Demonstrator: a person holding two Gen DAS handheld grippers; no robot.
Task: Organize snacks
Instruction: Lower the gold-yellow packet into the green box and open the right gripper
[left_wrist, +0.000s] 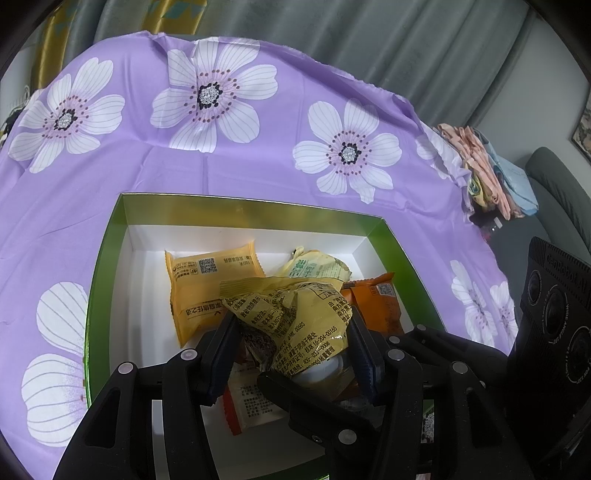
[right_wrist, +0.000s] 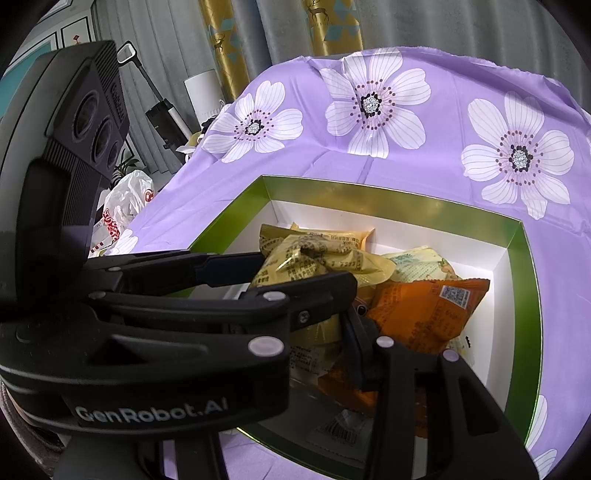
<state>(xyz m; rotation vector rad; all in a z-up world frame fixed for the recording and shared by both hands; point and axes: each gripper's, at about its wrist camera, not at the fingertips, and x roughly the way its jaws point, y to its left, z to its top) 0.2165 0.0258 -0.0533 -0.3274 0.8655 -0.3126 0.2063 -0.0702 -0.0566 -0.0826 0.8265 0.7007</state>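
Black left gripper (right_wrist: 295, 280) casing reads "GenRobot.AI"; snack packets (right_wrist: 428, 314) show QR codes.

Crumpled yellow snack packet (left_wrist: 295, 314) tops orange (left_wrist: 380, 306) and yellow packets in green-rimmed box (left_wrist: 110, 236).

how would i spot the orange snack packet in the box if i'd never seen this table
Find the green-rimmed white box on the purple flowered tablecloth. Among the packets piled inside, look toward the box's right side, just past the right gripper. The orange packet is the only deep orange one with a QR code, while its neighbours are yellow.
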